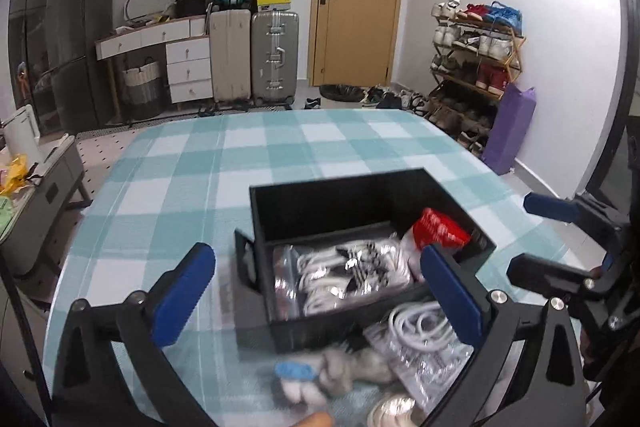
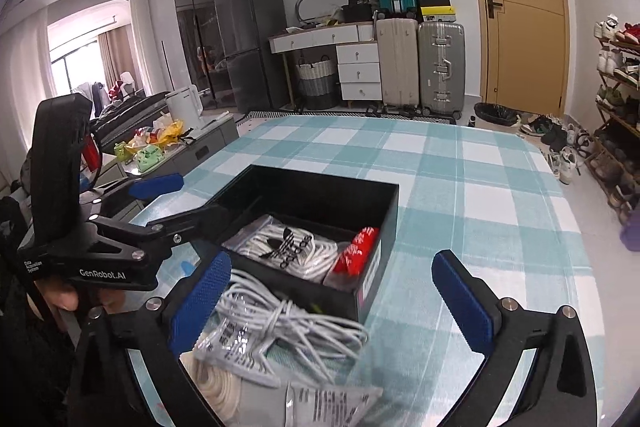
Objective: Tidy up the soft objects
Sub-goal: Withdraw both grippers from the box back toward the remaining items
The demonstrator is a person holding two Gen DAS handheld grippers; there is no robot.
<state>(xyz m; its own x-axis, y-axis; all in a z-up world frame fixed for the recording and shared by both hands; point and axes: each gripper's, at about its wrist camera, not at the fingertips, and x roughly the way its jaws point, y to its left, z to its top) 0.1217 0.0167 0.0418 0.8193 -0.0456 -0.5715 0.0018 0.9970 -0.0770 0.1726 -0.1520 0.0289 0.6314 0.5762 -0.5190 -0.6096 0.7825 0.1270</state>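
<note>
A black box (image 1: 320,201) (image 2: 384,203) stands on the checked tablecloth. It holds a clear bag of white laces with an Adidas logo (image 1: 352,275) (image 2: 292,247) and a red packet (image 1: 438,227) (image 2: 358,253). In front of the box lies a bagged coil of white cord (image 1: 420,331) (image 2: 288,323), a grey plush item with a blue tag (image 1: 340,375), and a labelled bag (image 2: 328,407). My left gripper (image 1: 316,297) is open and empty over the box's near side. My right gripper (image 2: 332,307) is open and empty above the cord bag. Each gripper shows in the other's view.
The teal checked tablecloth (image 2: 480,187) covers the table. A side cabinet with a kettle and snacks (image 2: 172,135) stands to the left. Suitcases (image 1: 256,55), white drawers, a door and a shoe rack (image 1: 476,67) line the far wall.
</note>
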